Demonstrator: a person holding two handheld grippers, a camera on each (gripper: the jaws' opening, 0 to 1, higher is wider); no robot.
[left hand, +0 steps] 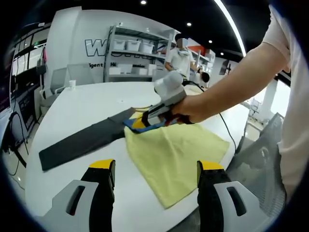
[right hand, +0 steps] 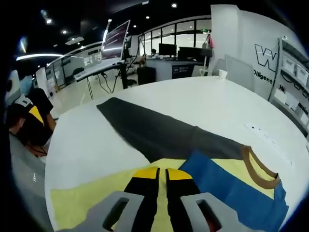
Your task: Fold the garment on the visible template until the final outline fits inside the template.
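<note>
We see the garment lying flat on a white table, a pale yellow piece with a blue part and a brown collar band at its far end, and it looks to us light, thin and limp, so we judge it will sag and drape the moment a corner is lifted and will slide easily on the smooth top. To its left, a long dark grey strip, which we take to be the template, runs away across the table, and the cloth overlaps only its near end, so most of the garment lies outside that outline. In the left gripper view our left gripper hovers above the near edge of the yellow cloth with its yellow-tipped jaws set wide apart and nothing between them. Further right in that view the right gripper, held in a person's hand, is down at the blue collar end; in the right gripper view its jaws are nearly together over the cloth, but we cannot tell whether fabric is pinched between them. We judge the best holds are the corners and hems, pinched through one layer only. The table is broad, rounded and smooth. Behind it, left to right, stand desks with monitors, a white wall with lettering, shelves with bins, and another person standing.
</note>
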